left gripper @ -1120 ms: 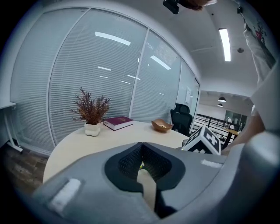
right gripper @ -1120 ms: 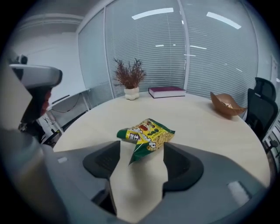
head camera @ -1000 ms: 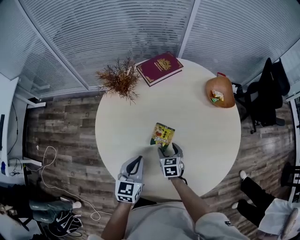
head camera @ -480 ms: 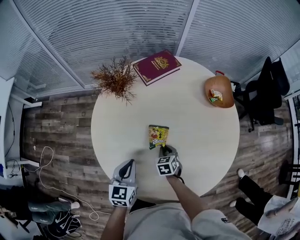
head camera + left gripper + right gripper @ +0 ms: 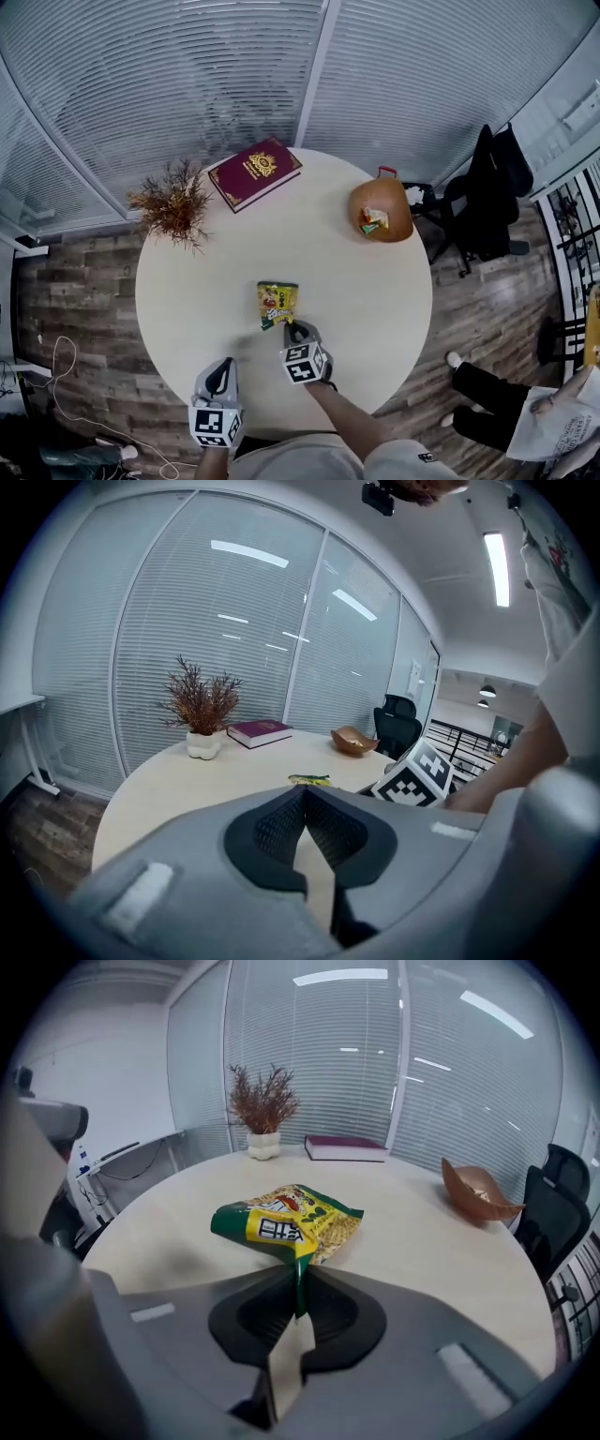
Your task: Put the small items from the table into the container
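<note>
The right claw (image 5: 298,1290) is clamped on the near corner of the green and yellow snack packet (image 5: 292,1221), which lies on the round desk (image 5: 366,291) towards its near edge. The left claw (image 5: 302,797) hangs at that near edge, its two sides pressed together and empty. The brown bowl (image 5: 394,225) sits by the far right edge

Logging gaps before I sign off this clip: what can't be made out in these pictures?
- Contents of the bowl: colourful, but too small to name in the head view.
- Title on the book: too small in every view.
- Pinched corner of the snack packet: in the right gripper view the right gripper covers it with its own body; in the head view the gripper sits over it.
</note>
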